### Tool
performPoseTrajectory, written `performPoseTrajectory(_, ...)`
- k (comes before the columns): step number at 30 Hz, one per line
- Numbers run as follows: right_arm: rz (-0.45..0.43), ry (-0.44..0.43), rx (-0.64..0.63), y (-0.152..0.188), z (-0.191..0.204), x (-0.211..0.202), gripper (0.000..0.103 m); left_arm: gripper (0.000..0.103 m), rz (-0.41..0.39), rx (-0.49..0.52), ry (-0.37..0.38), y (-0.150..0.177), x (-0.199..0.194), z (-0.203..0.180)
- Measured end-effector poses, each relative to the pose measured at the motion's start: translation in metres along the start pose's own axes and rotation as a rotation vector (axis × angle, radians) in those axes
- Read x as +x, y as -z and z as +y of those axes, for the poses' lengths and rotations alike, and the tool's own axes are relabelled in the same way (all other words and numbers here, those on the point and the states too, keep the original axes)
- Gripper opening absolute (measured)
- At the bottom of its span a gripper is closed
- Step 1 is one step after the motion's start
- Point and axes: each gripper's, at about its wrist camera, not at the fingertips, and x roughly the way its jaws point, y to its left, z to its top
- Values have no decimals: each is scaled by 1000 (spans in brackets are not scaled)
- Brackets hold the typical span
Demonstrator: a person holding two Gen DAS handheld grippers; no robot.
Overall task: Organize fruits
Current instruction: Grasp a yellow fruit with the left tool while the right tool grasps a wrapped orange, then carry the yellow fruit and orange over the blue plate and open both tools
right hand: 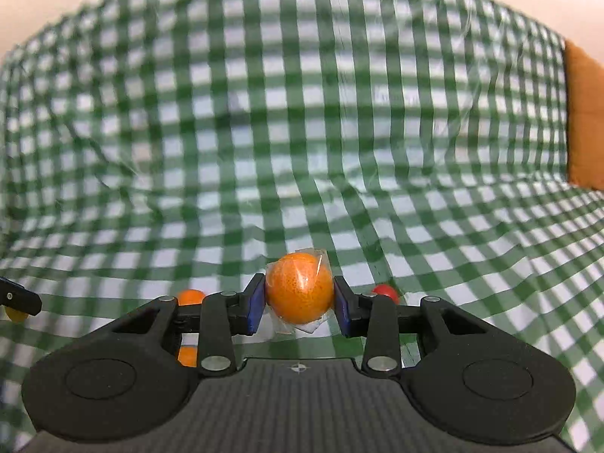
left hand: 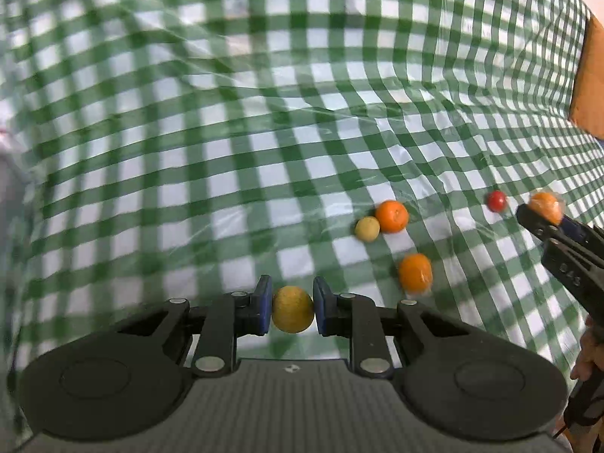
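Observation:
My left gripper (left hand: 292, 307) is shut on a yellow round fruit (left hand: 292, 310), held above the green checked cloth. My right gripper (right hand: 298, 300) is shut on a plastic-wrapped orange (right hand: 299, 288); it also shows at the right of the left wrist view (left hand: 543, 205). On the cloth lie a small yellow-green fruit (left hand: 367, 228) touching an orange (left hand: 392, 216), a wrapped orange (left hand: 415, 272) nearer me, and a small red fruit (left hand: 496, 201). In the right wrist view, the red fruit (right hand: 385, 291) and two oranges (right hand: 190, 296) (right hand: 187, 355) peek from behind the fingers.
A green-and-white checked cloth (left hand: 226, 132) under clear plastic covers the table. An orange-brown panel (left hand: 589, 79) stands at the far right edge, also in the right wrist view (right hand: 583, 120). The left gripper's tip (right hand: 19, 300) shows at the left edge.

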Motion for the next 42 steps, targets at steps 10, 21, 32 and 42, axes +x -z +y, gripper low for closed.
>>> performPoseTrajectory(10, -7, -172, -14, 23, 60, -147, 39, 25, -14, -53, -80, 98, -125, 41)
performPoseTrajectory(21, 87, -377, -114, 57, 152, -275, 39, 25, -5, -114, -133, 190, -208, 71)
performPoseTrajectory(32, 78, -432, -199, 73, 185, -326, 39, 25, -51, -178, -125, 245, -255, 92)
performPoseTrajectory(42, 69, -440, -244, 75, 194, -337, 39, 25, -70, -203, -126, 256, -267, 104)
